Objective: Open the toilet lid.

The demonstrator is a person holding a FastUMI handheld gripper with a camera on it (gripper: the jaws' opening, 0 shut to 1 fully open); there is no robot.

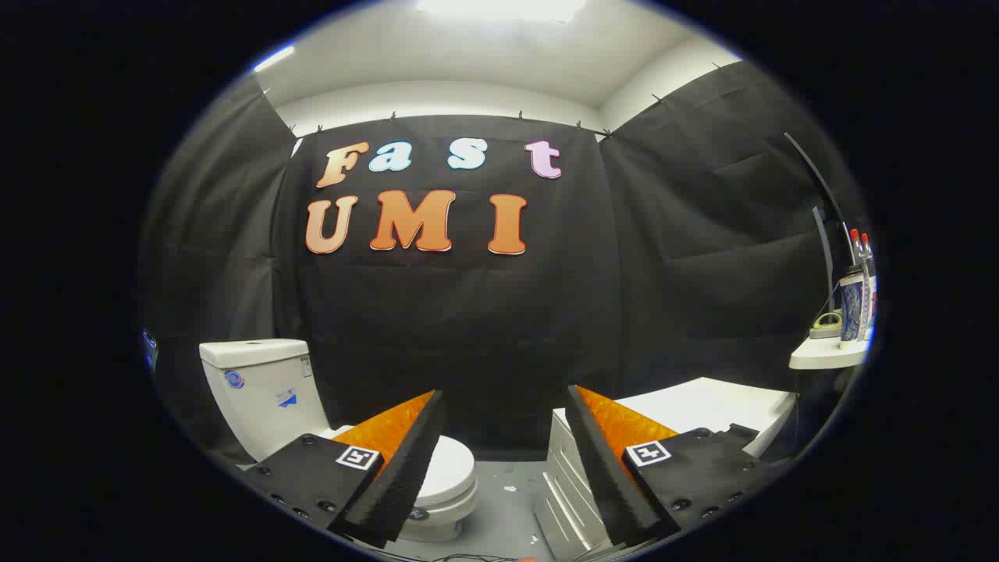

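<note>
A white toilet stands on the grey floor beyond my left finger, its tank (261,390) against the booth's black wall. Its white lid (449,472) lies down flat over the bowl, partly hidden behind my left finger (398,468). My gripper (503,402) is held above and in front of the toilet, well apart from the lid. It stands open with a wide gap and nothing between the fingers.
A white cabinet (687,414) with panelled sides stands beyond my right finger, close to the toilet's right. A small white shelf (827,355) further right carries bottles and a cup. Grey floor (507,499) runs between toilet and cabinet.
</note>
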